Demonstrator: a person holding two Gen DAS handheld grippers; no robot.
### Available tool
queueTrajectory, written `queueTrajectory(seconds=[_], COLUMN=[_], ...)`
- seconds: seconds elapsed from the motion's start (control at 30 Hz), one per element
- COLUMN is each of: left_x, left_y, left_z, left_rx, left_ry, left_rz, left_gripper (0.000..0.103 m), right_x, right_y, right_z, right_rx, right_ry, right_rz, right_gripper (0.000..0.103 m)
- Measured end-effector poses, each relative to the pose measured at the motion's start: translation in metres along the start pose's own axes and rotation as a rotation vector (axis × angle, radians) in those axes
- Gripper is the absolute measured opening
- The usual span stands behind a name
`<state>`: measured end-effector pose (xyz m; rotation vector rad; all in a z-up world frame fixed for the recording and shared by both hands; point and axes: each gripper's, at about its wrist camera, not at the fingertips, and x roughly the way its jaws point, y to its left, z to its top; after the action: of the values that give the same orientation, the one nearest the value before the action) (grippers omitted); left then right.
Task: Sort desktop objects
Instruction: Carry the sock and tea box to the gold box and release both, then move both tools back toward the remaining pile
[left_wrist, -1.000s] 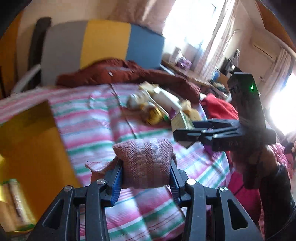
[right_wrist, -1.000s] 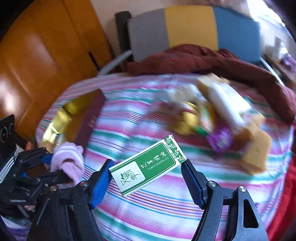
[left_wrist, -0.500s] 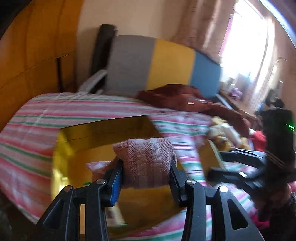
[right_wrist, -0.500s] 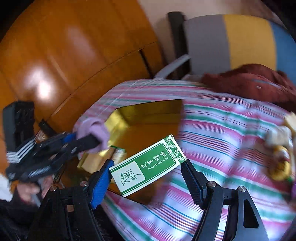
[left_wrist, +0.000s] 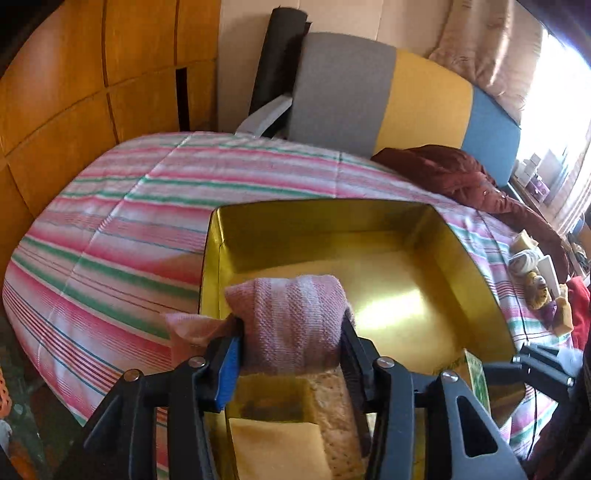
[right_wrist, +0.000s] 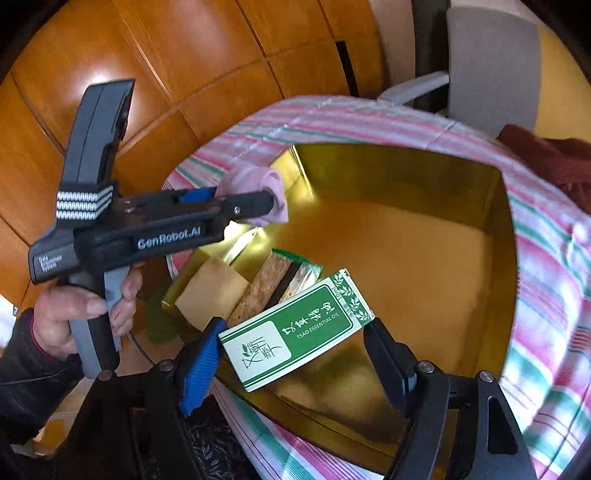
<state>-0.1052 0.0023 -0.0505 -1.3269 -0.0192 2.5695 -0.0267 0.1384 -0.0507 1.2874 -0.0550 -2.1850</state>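
My left gripper (left_wrist: 291, 332) is shut on a rolled pink cloth (left_wrist: 291, 314) and holds it above the near left corner of a gold box (left_wrist: 332, 225). It also shows in the right wrist view (right_wrist: 273, 199), with the cloth (right_wrist: 255, 184) at its tip. My right gripper (right_wrist: 295, 339) is shut on a green and white essential oil carton (right_wrist: 295, 328), held above the near edge of the gold box (right_wrist: 498, 229). Inside the box lie a tan pad (right_wrist: 210, 291) and a brown speckled packet (right_wrist: 262, 284).
The box rests on a pink, green and white striped cover (left_wrist: 129, 229). Several small items (left_wrist: 535, 273) lie at the far right. A grey, yellow and blue headboard (left_wrist: 399, 99) and a dark red garment (left_wrist: 450, 173) are behind. Wooden panels (right_wrist: 184, 74) stand on the left.
Both grippers have swung left from the pile of items to above the gold box, each keeping its object. The box's inside and contents now show.
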Motion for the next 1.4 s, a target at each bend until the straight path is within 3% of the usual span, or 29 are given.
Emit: queueTrajectory(seconds=[0.2,0.53,0.7,0.83,1.1,1.27,1.4], left_x=[0.007,-0.038,-0.062,-0.07,-0.081,-0.076,-0.077], left_y=[0.009,0.008,-0.009,-0.019,-0.059,-0.082,-0.099], left_z=[-0.008,-0.015,-0.016,-0.019,-0.024,-0.027,-0.032], left_rx=[-0.039,-0.098,-0.087,-0.1,-0.005,0.018,0.065], left_ry=[0.04,-0.067,-0.144,-0.144,-0.15,-0.116,-0.115], left_rz=[0.001,0.028,0.091,0.055,0.041,-0.026,-0.027], left_gripper=[0.06,0.06,0.06,0.06,0.06,0.06,0.06], right_x=[0.016,0.004,-0.013,-0.029,-0.061,-0.081,-0.094], right_y=[0.001,-0.001,-0.001,-0.007,-0.027,-0.044,-0.062], right_z=[-0.01,-0.016,-0.02,-0.022,-0.033,-0.046,-0.059], right_rx=[0.04,0.085,0.079,0.085,0.116,0.173,0.234], right_ry=[0.047,0.005,-0.057,-0.104,-0.173,-0.201,-0.211], right_rz=[0.061,0.077,-0.025,-0.098,-0.253,-0.309,-0.347], right_gripper=[0.089,0.093,0.095,0.096,0.098,0.1,0.1])
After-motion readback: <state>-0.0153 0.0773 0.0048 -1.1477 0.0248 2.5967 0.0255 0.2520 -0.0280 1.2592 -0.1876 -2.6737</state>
